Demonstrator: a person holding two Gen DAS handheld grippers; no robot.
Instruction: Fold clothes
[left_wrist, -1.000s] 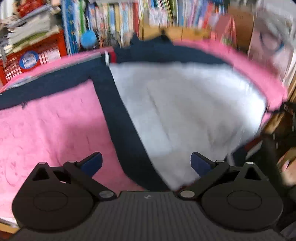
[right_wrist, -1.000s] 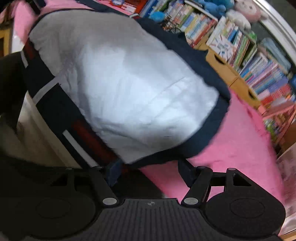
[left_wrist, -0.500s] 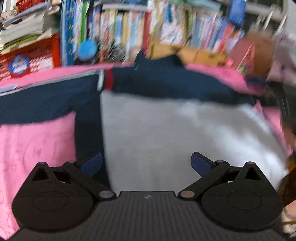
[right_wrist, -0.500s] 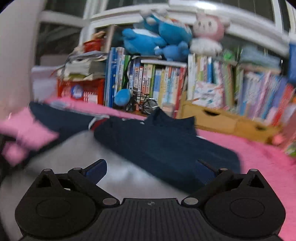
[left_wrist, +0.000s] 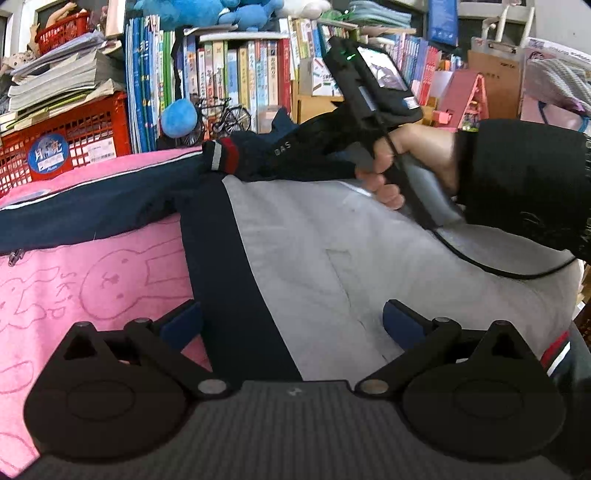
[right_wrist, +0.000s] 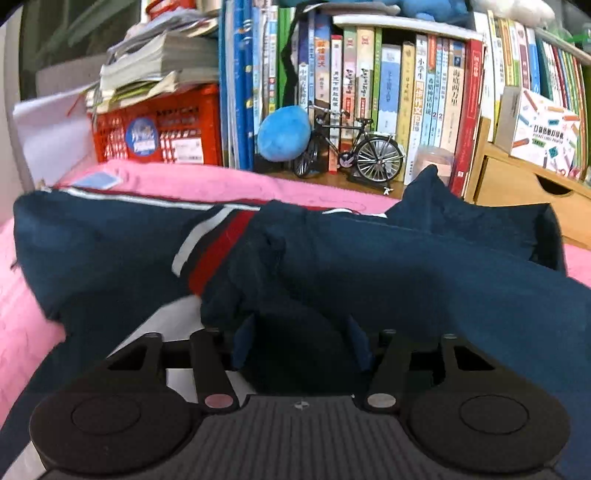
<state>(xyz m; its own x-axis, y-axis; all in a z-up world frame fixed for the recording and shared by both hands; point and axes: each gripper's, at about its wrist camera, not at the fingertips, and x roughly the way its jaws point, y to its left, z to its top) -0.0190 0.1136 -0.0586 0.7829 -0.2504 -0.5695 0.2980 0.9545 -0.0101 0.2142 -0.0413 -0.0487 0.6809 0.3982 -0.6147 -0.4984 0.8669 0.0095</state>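
A: Where's the jacket (left_wrist: 332, 258) rn?

B: Spread on the pink blanket (left_wrist: 92, 280), lining side up – grey inner panel w/ navy edge band. One sleeve, red/white cuff (left_wrist: 225, 157), lies across toward the bookshelf.

A: Claws?

B: Left claw (left_wrist: 291, 321) spread wide, hovering over the navy band, holding nothing. Right claw (right_wrist: 301, 343) partly closed w/ navy cloth bunched between the fingers; looks like it's pinching a fold near the sleeve, tho contact is dark and hard to confirm.

A: How'll it handle?

B: Soft, floppy, prob light-to-medium weight. Lining looks smooth, so layers may slide over each other. Not fragile. It'll sag and drag, so I'd lift low and lay it, not flick.

A: Best grip spots?

B: Imo the thicker bits: cuff, hem band, navy edge. Pinching only the thin lining could pull it away from the shell.

A: Any containers?

B: Red crate (right_wrist: 159, 125) at the back, papers stacked on top; can't see inside. Wooden drawer box (right_wrist: 517, 184) at right, contents hidden.
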